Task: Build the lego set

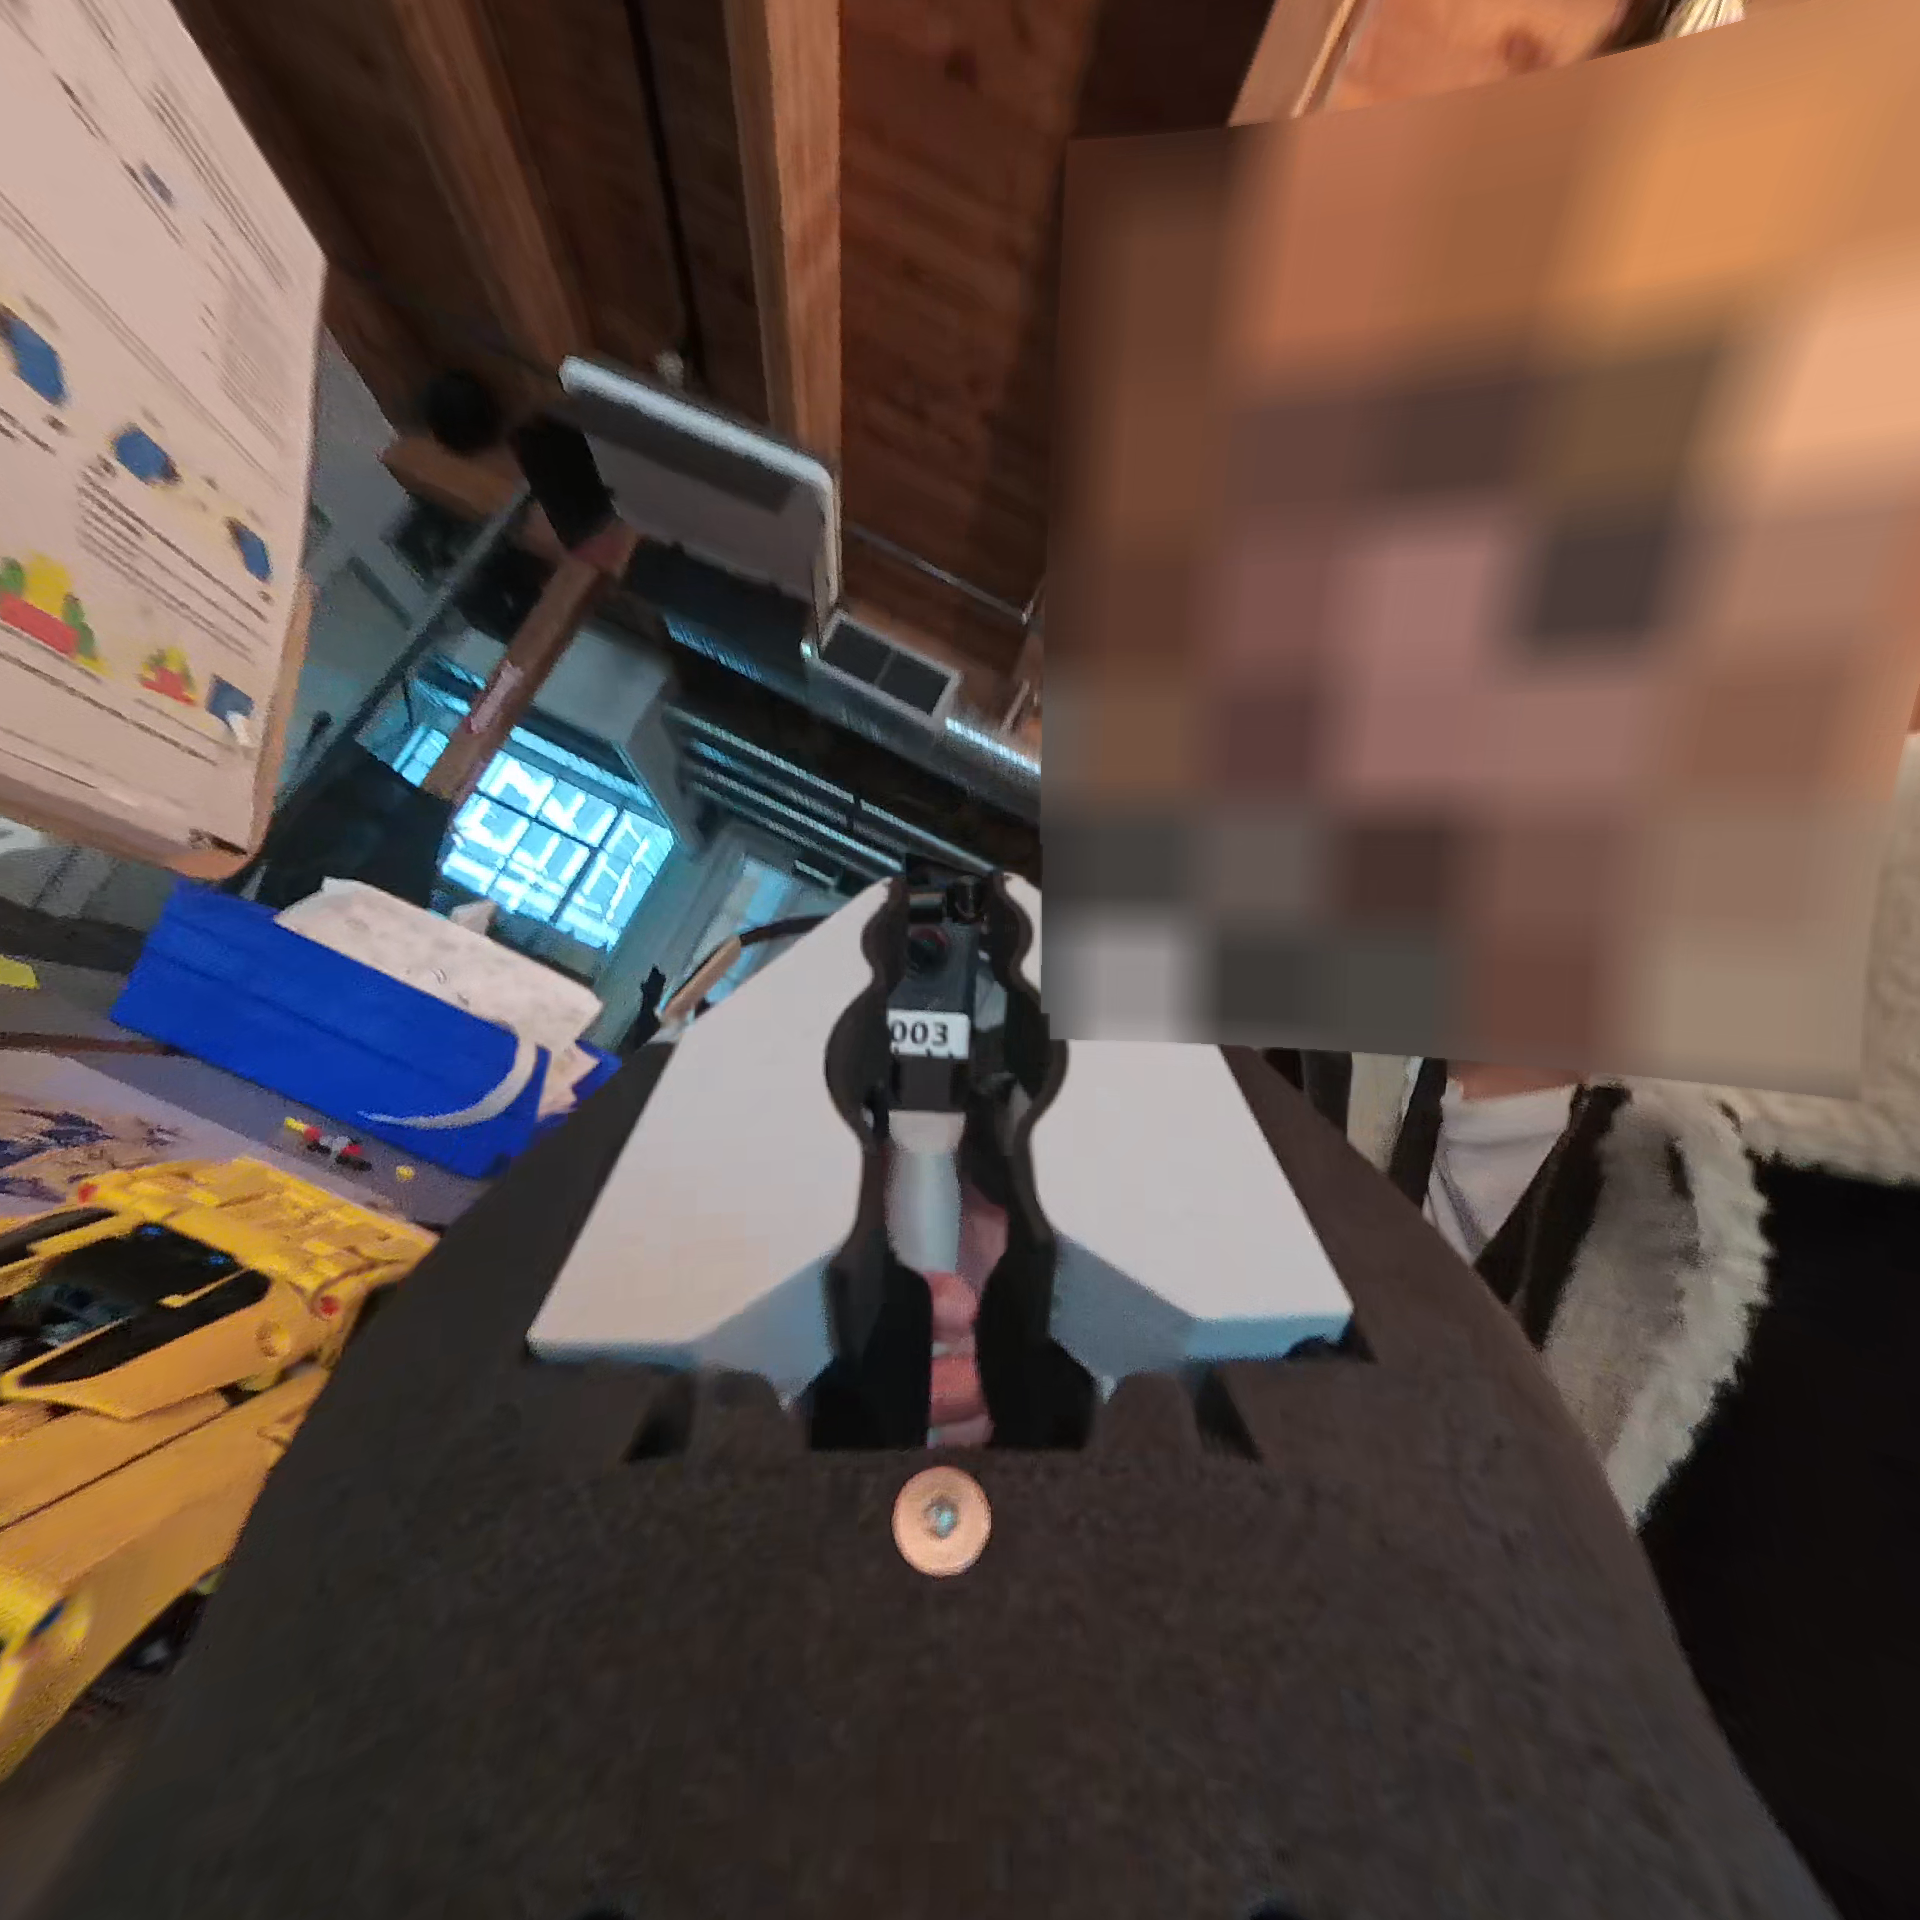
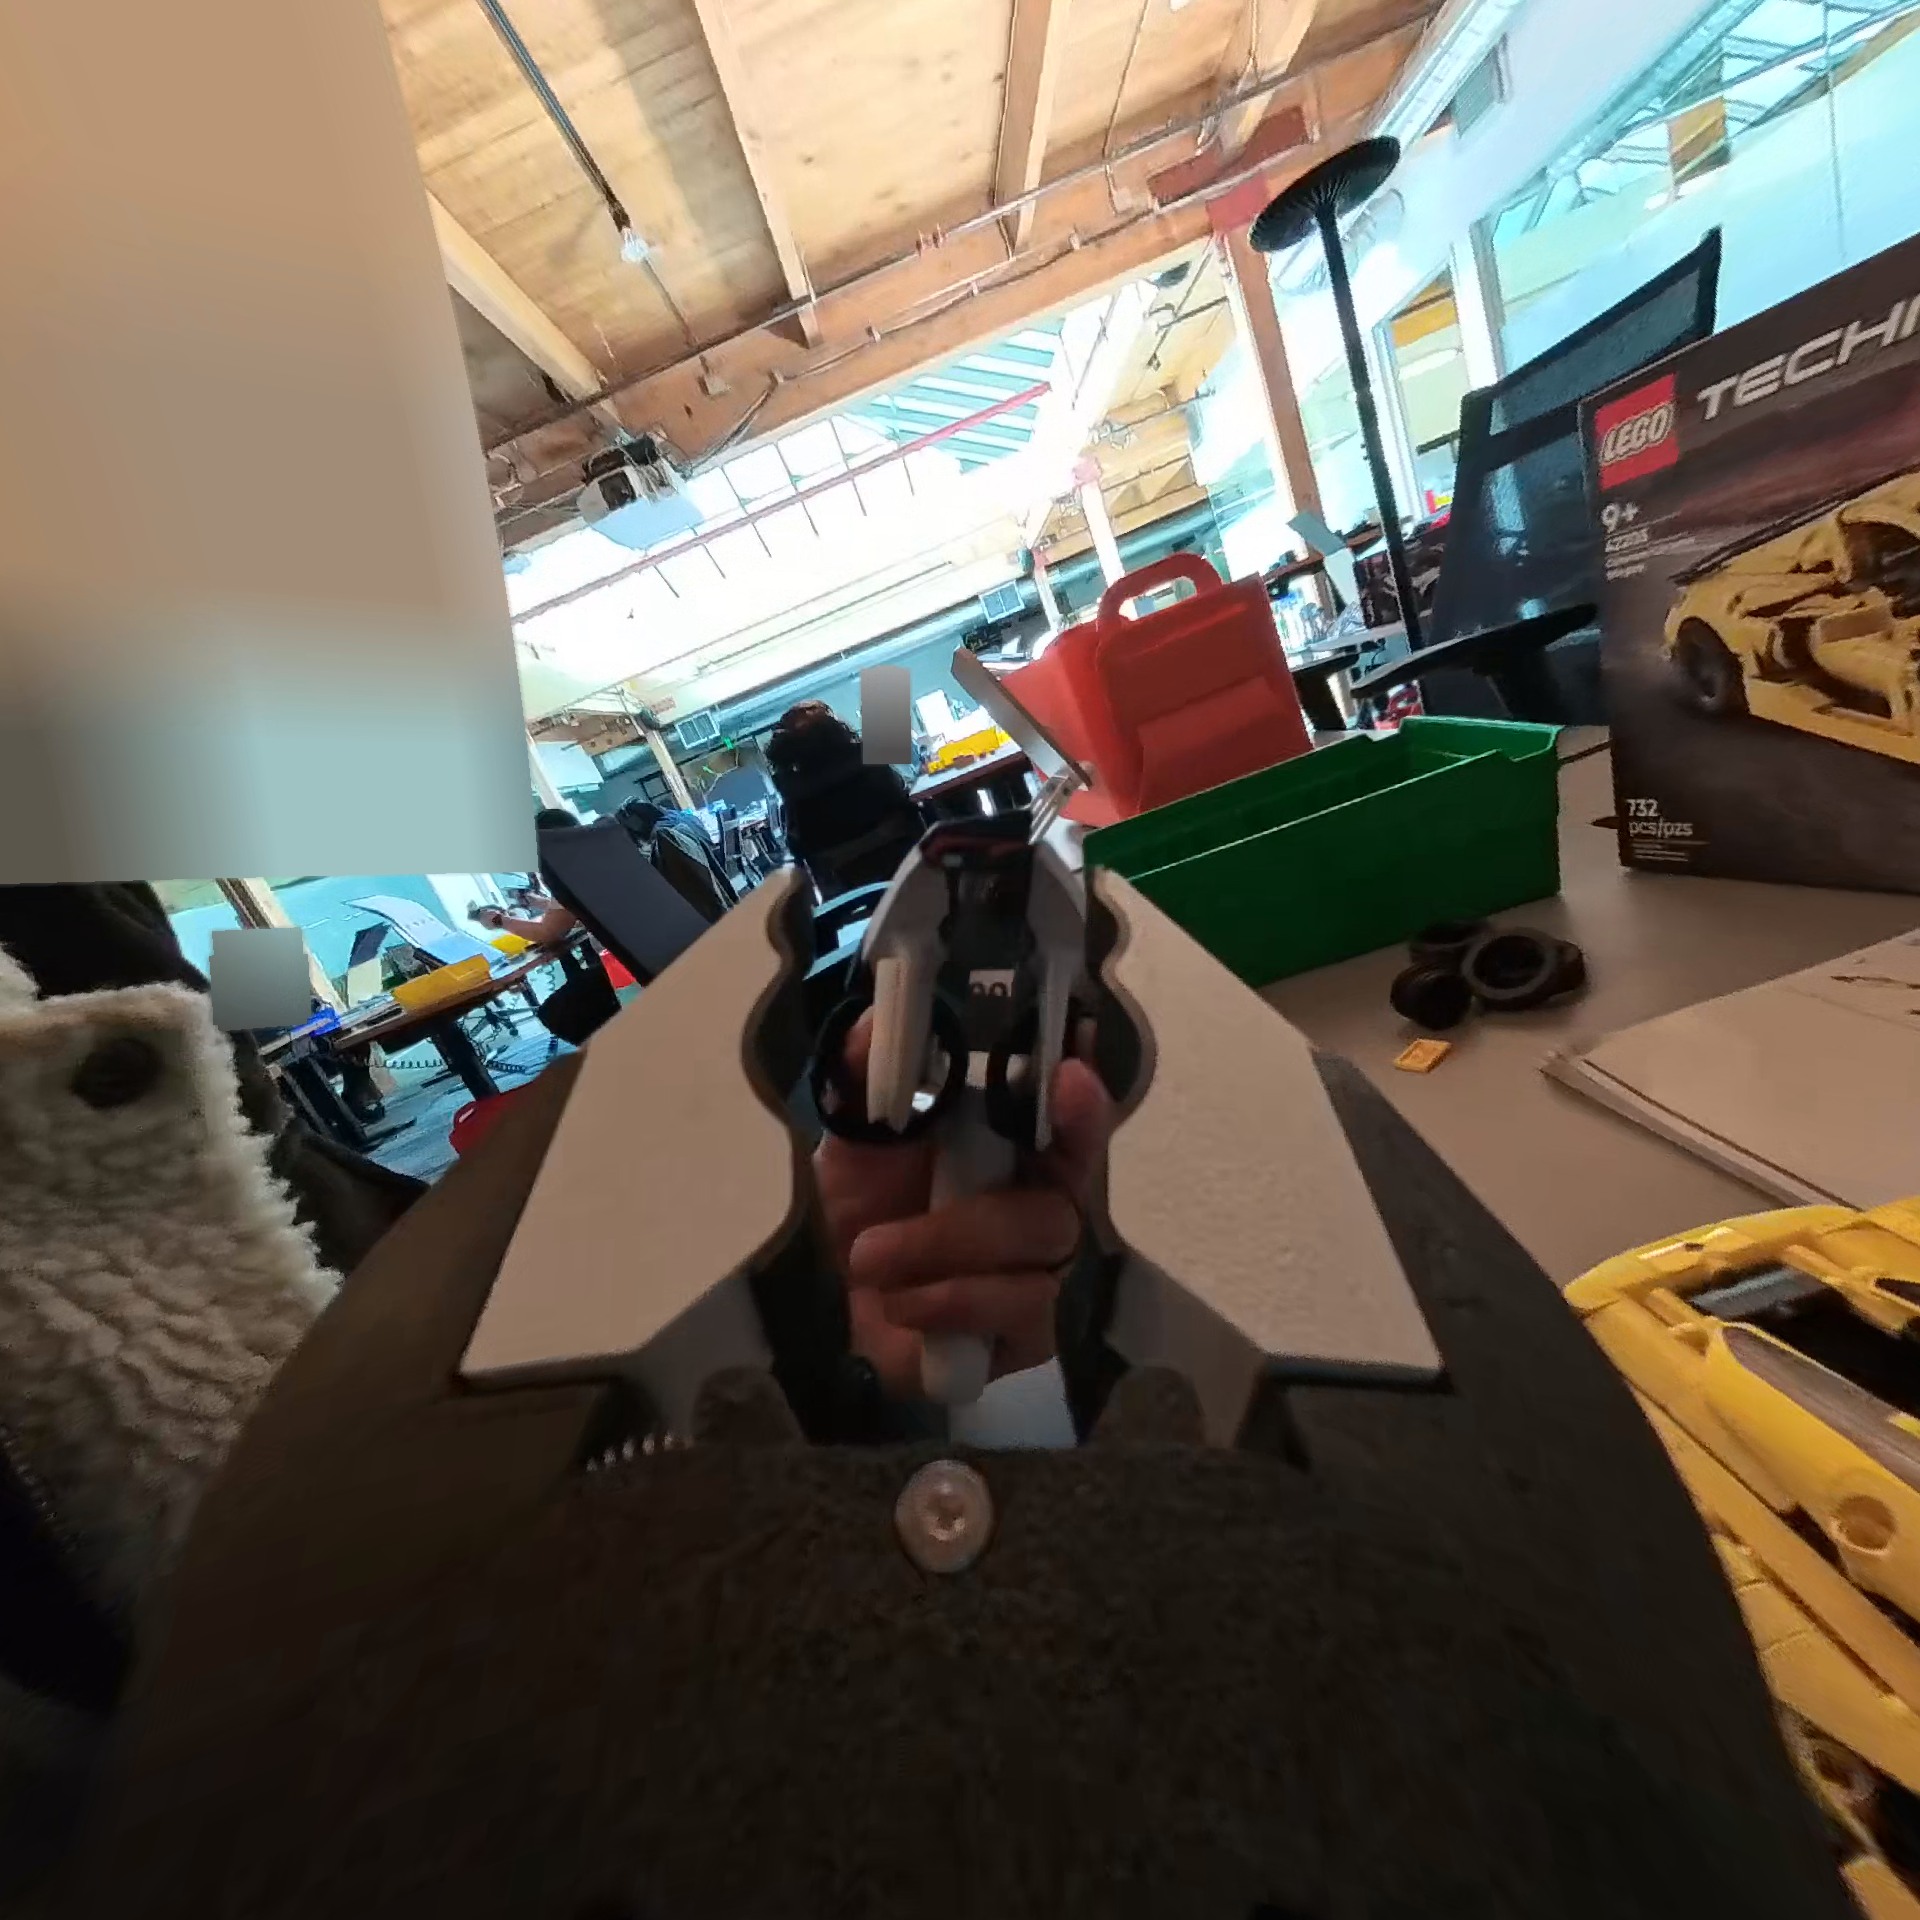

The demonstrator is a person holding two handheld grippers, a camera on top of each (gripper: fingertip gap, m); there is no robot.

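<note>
The partly built yellow Lego car (image 1: 156,1330) lies on the table at the lower left of the left wrist view and at the lower right of the right wrist view (image 2: 1766,1455). Both grippers are held up in the air, pointing at each other, away from the car. My left gripper (image 1: 948,894) has a narrow gap between its fingers and holds nothing. My right gripper (image 2: 945,883) is open wider and empty. Each view shows the other gripper through the gap, held by a hand (image 2: 956,1247).
A blue bin (image 1: 312,1029) and an instruction board (image 1: 125,416) stand at the left. A green bin (image 2: 1330,831), red bag (image 2: 1174,696), Lego box (image 2: 1766,623), black tyres (image 2: 1486,977), a booklet (image 2: 1766,1081) and a small yellow piece (image 2: 1421,1057) are on the right. Both grippers' tips are close together, under 4 cm apart.
</note>
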